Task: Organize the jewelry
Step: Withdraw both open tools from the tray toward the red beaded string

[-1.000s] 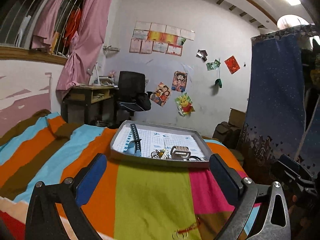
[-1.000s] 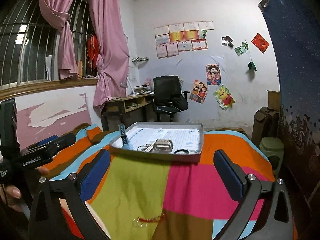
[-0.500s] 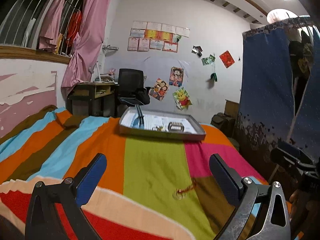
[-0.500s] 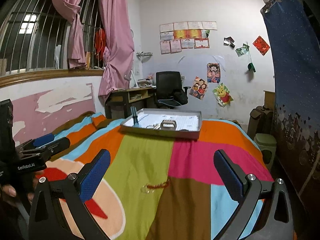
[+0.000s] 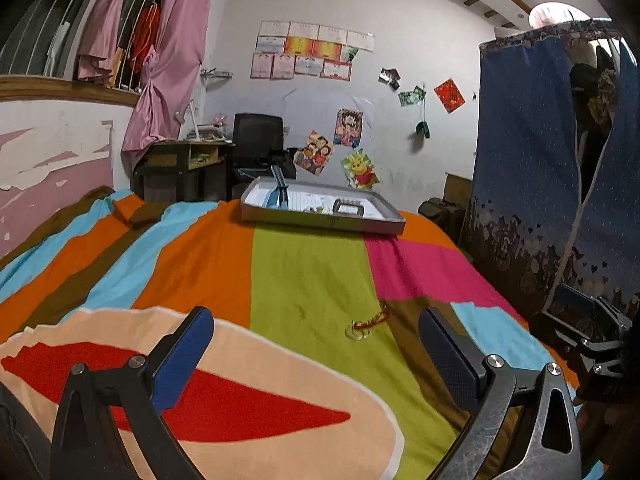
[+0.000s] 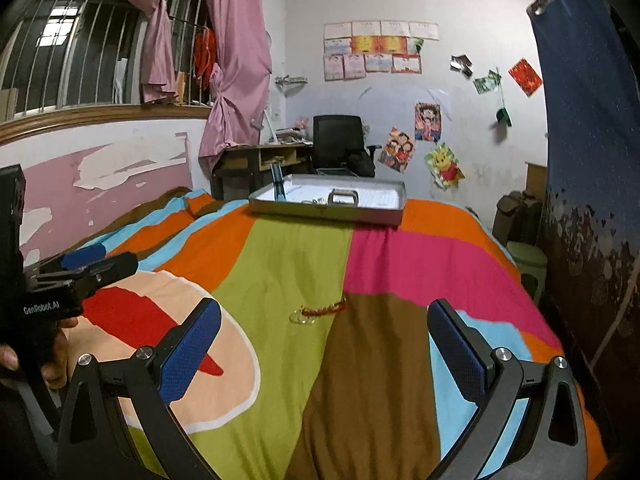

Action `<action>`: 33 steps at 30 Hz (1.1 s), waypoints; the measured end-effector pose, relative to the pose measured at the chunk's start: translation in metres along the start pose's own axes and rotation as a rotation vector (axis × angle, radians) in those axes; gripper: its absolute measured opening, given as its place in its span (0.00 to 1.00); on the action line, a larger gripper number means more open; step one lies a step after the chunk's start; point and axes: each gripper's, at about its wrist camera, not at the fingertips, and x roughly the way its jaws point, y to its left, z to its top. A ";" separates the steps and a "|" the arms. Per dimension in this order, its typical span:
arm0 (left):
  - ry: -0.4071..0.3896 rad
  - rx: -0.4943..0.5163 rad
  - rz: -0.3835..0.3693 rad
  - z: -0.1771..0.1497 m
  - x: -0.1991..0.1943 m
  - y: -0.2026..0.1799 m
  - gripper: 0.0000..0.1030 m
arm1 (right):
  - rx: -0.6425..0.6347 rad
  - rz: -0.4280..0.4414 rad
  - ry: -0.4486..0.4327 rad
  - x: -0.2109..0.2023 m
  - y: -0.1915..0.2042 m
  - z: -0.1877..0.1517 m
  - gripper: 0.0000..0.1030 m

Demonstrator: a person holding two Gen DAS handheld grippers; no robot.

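A red cord bracelet with a clear ring [image 5: 368, 322] [image 6: 318, 312] lies on the striped bedspread, just ahead of both grippers. Far back on the bed sits a grey metal tray [image 5: 324, 222] [image 6: 326, 210] holding a dark watch strap [image 5: 279, 188] [image 6: 277, 182] standing up, a metal watch band [image 5: 349, 206] [image 6: 343, 198] and small pieces. My left gripper [image 5: 316, 346] is open and empty, low over the bed. My right gripper [image 6: 324, 340] is open and empty too. Each gripper shows at the other view's edge.
A colourful bedspread [image 6: 380, 264] covers the bed. Behind it stand a desk [image 6: 260, 160] and a black office chair [image 6: 340, 144]. A blue curtain [image 5: 532, 184] hangs along the right side, and a green stool [image 6: 526, 260] stands by it.
Both grippers have pulled back from the tray toward the near end of the bed. The tray now looks smaller and farther, and the red bracelet lies ahead between the fingers.
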 end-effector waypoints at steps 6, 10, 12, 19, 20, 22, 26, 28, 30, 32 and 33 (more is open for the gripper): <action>0.033 0.015 0.000 -0.009 0.006 -0.003 1.00 | 0.045 -0.008 0.022 0.008 -0.006 -0.010 0.99; 0.044 0.006 0.006 -0.011 0.010 -0.001 1.00 | 0.064 -0.009 0.027 0.015 -0.008 -0.011 0.99; 0.051 -0.002 0.010 -0.010 0.013 0.001 1.00 | 0.072 -0.010 0.028 0.020 -0.008 -0.010 0.99; 0.052 -0.023 0.026 -0.009 0.019 0.005 1.00 | 0.087 -0.008 0.020 0.033 -0.009 -0.008 0.99; 0.053 -0.026 0.028 -0.009 0.021 0.005 1.00 | 0.088 -0.008 0.018 0.034 -0.009 -0.007 0.99; 0.052 -0.029 0.028 -0.007 0.023 0.005 1.00 | 0.089 -0.009 0.012 0.037 -0.009 -0.004 0.99; 0.044 -0.020 0.026 0.000 0.030 0.004 1.00 | 0.071 -0.034 -0.006 0.046 -0.009 0.003 0.99; 0.042 -0.020 0.024 0.004 0.036 0.005 1.00 | 0.057 -0.048 -0.017 0.047 -0.009 0.007 0.99; 0.041 -0.021 0.023 0.009 0.042 0.007 1.00 | 0.042 -0.061 -0.026 0.051 -0.010 0.014 0.99; 0.040 -0.026 0.023 0.012 0.048 0.009 1.00 | 0.032 -0.071 -0.033 0.056 -0.011 0.020 0.99; 0.041 -0.029 0.020 0.015 0.053 0.010 1.00 | 0.029 -0.074 -0.033 0.059 -0.012 0.023 0.99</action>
